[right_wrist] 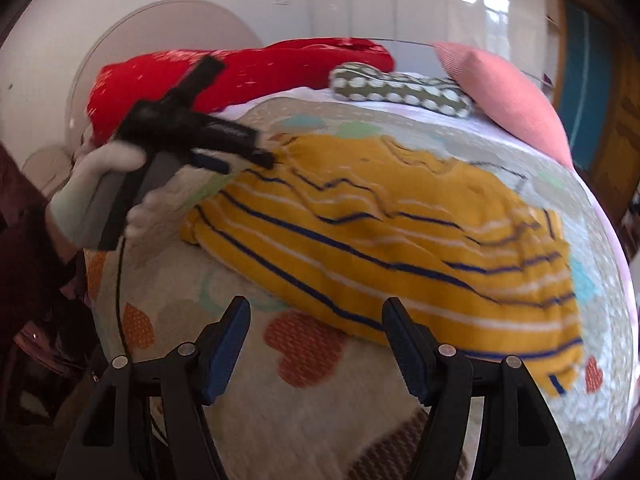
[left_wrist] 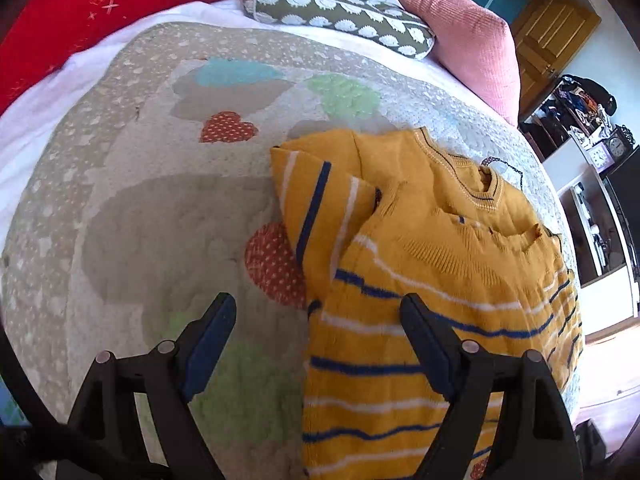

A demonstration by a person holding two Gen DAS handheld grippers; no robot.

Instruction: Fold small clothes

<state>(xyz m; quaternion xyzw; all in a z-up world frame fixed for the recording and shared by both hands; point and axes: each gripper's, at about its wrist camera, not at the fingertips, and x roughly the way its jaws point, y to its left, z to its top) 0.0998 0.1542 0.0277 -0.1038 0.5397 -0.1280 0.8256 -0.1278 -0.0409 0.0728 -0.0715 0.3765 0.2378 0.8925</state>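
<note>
both grippers, left gripper (left_wrist: 318, 316) and right gripper (right_wrist: 316, 320), hang released and empty over a quilted bed cover (left_wrist: 160, 200); mustard striped sweater (left_wrist: 420, 280) lies across it, one sleeve folded in. soft, light knit, probably best pinched at the hem corners.

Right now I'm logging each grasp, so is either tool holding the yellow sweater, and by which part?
Nothing is held. The left tool and the right tool both stand open and empty above the striped yellow sweater.

blurred: sweater (right_wrist: 380, 232) stripes (right wrist) | cut off: sweater hem, left wrist
</note>
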